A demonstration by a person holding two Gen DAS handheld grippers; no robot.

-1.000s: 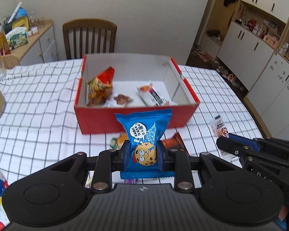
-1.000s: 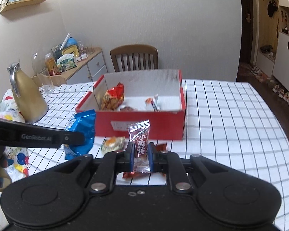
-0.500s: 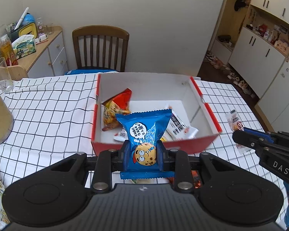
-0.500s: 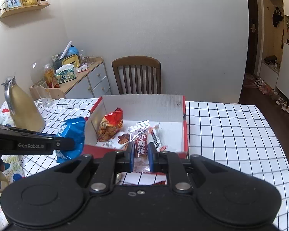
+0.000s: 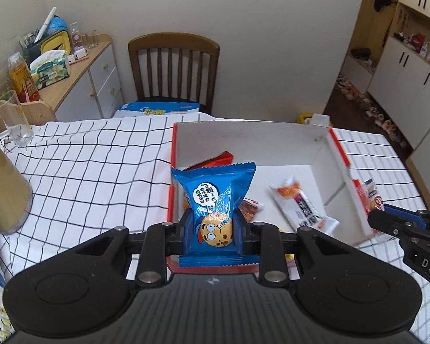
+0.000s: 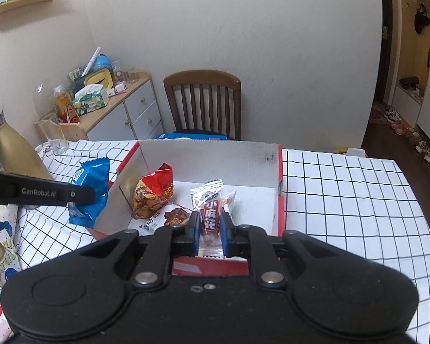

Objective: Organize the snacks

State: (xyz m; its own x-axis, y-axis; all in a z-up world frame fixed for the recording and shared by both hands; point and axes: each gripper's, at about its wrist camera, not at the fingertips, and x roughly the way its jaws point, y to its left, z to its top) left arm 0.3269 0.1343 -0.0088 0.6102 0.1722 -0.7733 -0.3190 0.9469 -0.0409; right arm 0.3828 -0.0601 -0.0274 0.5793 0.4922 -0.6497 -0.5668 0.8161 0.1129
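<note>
Taking the red cardboard box with white inner walls as the landmark, a tall gold-coloured metal jug and a clear drinking glass are seen well to its left on the black-and-white checked tablecloth. The left gripper is clamped on the lower part of a blue foil cookie packet printed with a cartoon cookie face, which is held upright over the box's left wall, partly above the interior and partly above the rim. If it were let go here, it is judged that the packet could strike the rim and tip outward onto the cloth; a slippery foil wrapper gripped low could also sag or slide. Inside the box, an orange-and-red crinkled crisp bag leans near the left wall, a small brown flat sachet lies on the floor and a long white snack bar wrapper rests toward the right. The right gripper is closed on a narrow clear-and-red twist-snack packet, held over the box's near wall. With both grippers close above one opening, a collision between them is thought possible, and a dropped packet could land on, and dislodge, the leaning bag.
</note>
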